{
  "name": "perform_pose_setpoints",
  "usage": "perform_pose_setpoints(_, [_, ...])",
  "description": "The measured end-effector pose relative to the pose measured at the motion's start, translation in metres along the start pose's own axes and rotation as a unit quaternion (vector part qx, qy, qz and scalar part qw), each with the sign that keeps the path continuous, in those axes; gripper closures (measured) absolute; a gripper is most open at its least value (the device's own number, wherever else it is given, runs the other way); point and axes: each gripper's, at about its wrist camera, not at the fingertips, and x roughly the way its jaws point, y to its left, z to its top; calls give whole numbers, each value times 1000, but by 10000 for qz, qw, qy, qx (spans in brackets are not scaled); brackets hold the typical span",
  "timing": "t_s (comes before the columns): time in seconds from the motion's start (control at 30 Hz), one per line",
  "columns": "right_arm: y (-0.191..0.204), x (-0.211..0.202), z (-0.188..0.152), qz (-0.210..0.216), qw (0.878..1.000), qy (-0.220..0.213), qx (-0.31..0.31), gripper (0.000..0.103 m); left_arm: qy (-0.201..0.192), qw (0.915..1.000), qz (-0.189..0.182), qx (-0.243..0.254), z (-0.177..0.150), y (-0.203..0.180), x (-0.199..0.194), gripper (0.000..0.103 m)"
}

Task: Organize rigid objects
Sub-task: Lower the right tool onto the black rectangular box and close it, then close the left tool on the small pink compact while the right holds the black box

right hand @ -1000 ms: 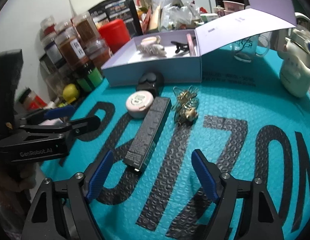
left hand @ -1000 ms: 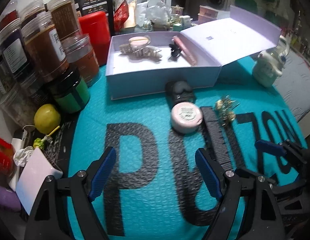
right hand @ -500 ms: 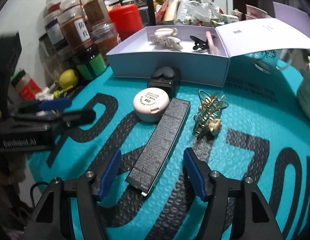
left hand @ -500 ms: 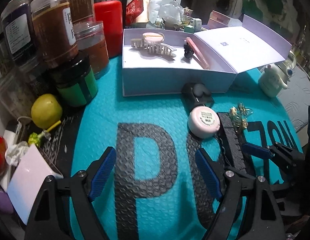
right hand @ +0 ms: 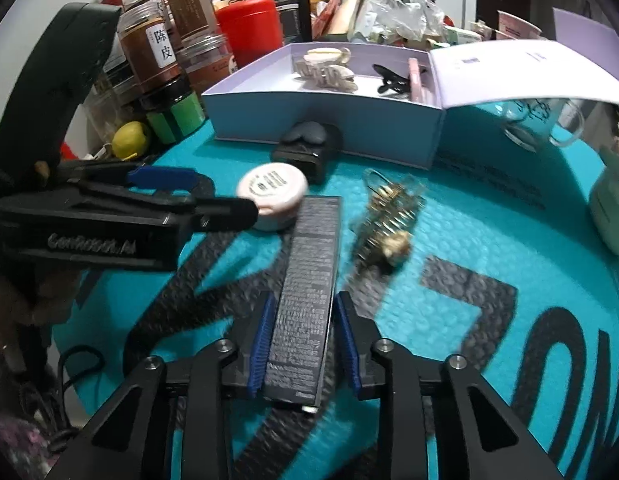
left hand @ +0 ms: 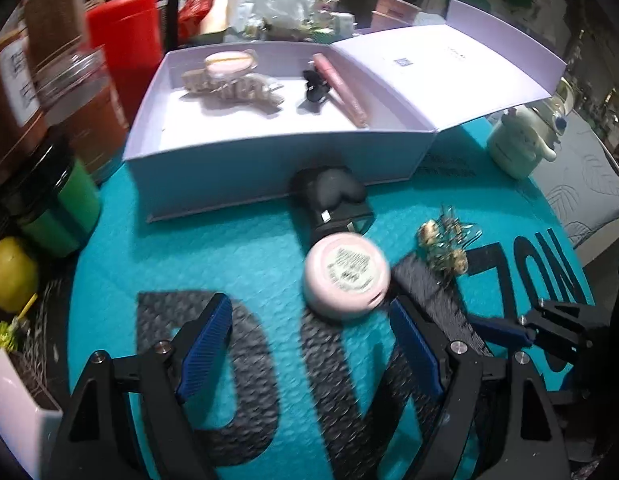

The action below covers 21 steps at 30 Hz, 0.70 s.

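Observation:
A long black box (right hand: 305,300) lies on the teal mat, and my right gripper (right hand: 303,344) is closing on it, with both blue pads against its sides. A pink round compact (left hand: 345,276) sits just ahead of my left gripper (left hand: 309,356), which is open and holds nothing. In the right wrist view the left gripper (right hand: 213,196) reaches in from the left beside the compact (right hand: 273,192). A black heart-topped case (left hand: 329,196) and a gold hair clip (left hand: 445,244) lie nearby. The open lilac box (left hand: 269,160) holds a beige claw clip (left hand: 233,88), a small black clip and a pink tube.
Jars (right hand: 153,52), a red canister (right hand: 253,28), a green jar (left hand: 57,208) and a lemon (left hand: 9,272) crowd the left side. A pale green pot (left hand: 517,148) and a glass mug (right hand: 537,120) stand on the right. Clutter fills the back behind the box.
My right gripper's jaws have come together around the long black box. The left gripper has moved forward and lower, closer to the pink compact, its jaws as wide as before.

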Motion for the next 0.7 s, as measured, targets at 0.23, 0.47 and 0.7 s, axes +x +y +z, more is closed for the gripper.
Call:
perform_pose_setpoints(0.23, [-16, -14, -12, -107, 9999, 9, 89, 77, -26, 9990, 75, 447, 9, -21, 14, 22])
perform_pose_setpoints(0.47, [-14, -16, -16, -175, 9998, -22, 12, 77, -28, 9990, 85, 430, 12, -28, 24, 44])
perform_pose_setpoints(0.7, [-13, -22, -22, -250, 9996, -126, 60, 77, -132, 9994, 6, 315, 6, -29, 19, 52])
